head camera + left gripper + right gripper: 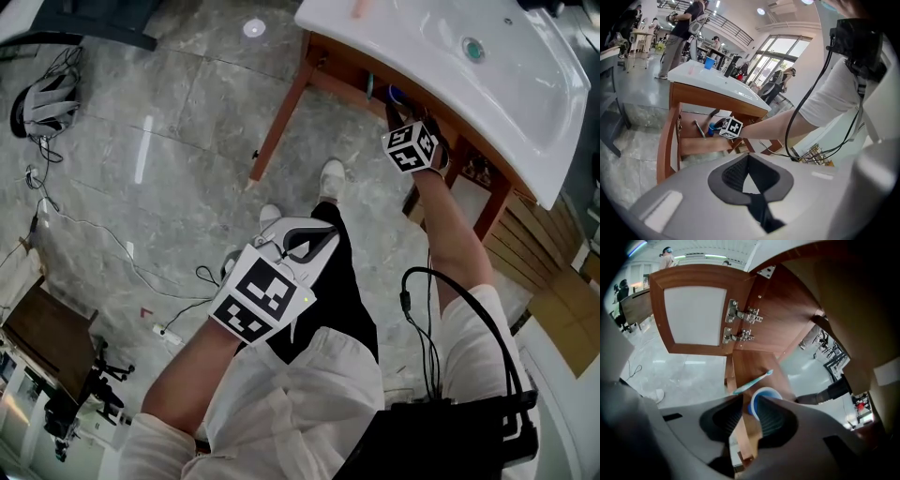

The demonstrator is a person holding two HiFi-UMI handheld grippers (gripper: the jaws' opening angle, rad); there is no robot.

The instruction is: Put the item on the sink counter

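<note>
- The blue cup (764, 391) stands on the wooden shelf (752, 363) inside the open cabinet below the white sink counter (412, 58). A teal toothbrush (753, 382) lies just behind the cup.
- The right gripper (749, 402) reaches into the cabinet. Its jaws are drawn narrow over the cup's near wall, one outside and one inside the rim.
- The left gripper (749, 156) hangs over the person's lap, jaws together on nothing.
- The cabinet door (693, 315) stands open on two metal hinges (740, 314).
</note>
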